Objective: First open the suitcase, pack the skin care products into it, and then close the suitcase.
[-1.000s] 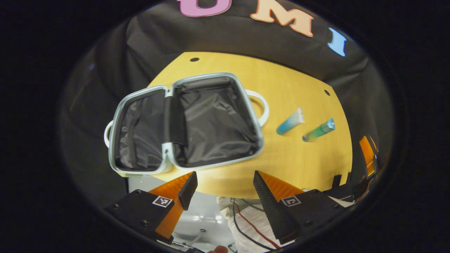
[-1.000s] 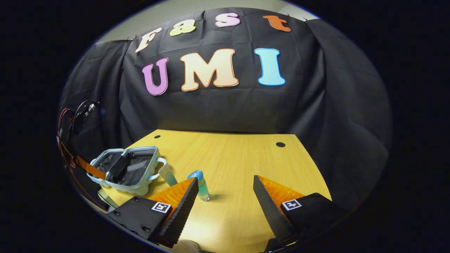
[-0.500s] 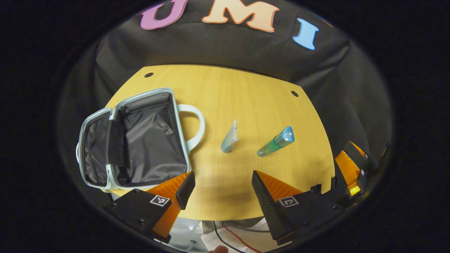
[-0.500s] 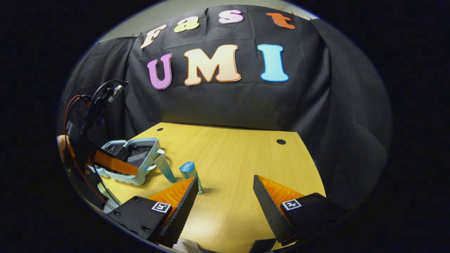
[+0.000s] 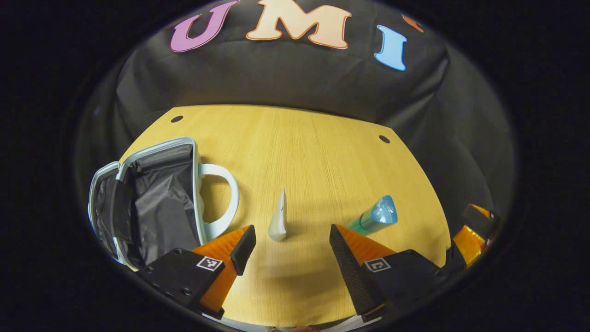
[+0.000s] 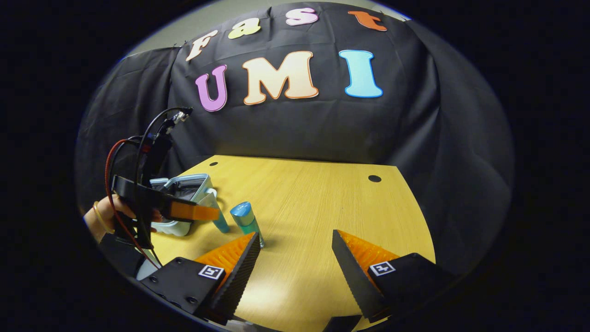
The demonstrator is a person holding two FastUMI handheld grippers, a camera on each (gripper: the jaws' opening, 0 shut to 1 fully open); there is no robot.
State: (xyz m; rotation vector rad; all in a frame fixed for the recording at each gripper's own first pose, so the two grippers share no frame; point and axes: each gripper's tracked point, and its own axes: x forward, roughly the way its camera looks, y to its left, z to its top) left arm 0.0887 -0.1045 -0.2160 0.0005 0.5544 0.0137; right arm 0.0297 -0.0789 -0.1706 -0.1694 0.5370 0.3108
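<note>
Left gripper (image 5: 288, 242) jaws spread wide, nothing between them, held just above the table (image 5: 322, 152). Nearest item: a small squeeze tube (image 5: 278, 219) lying flat directly ahead, lined up with the gap between the fingers, flat crimped end pointing away, round cap end toward the gripper. Judged light and soft-walled; a pinch across the middle would likely dent it, and the smooth skin may slip, so a hold near the stiffer cap end, across the narrow width, looks safest. Ahead and to the right, partly behind the right finger, a capped bottle (image 5: 374, 217) lies on its side; in the right gripper view the same bottle (image 6: 245, 222) sits just beyond the left finger of the right gripper (image 6: 295, 253), which is also open and empty. Bottle judged rigid, glossy, round, so apt to roll; grip across the body, not the cap. Ahead and to the left of the left gripper, the suitcase (image 5: 152, 198) lies opened flat, dark lining exposed, with no products seen in it, its loop handle (image 5: 221, 198) facing the tube. Opening step appears done; packing not yet begun. Farther off in the right gripper view, a hand (image 6: 103, 216) holds the left gripper beside the case.
</note>
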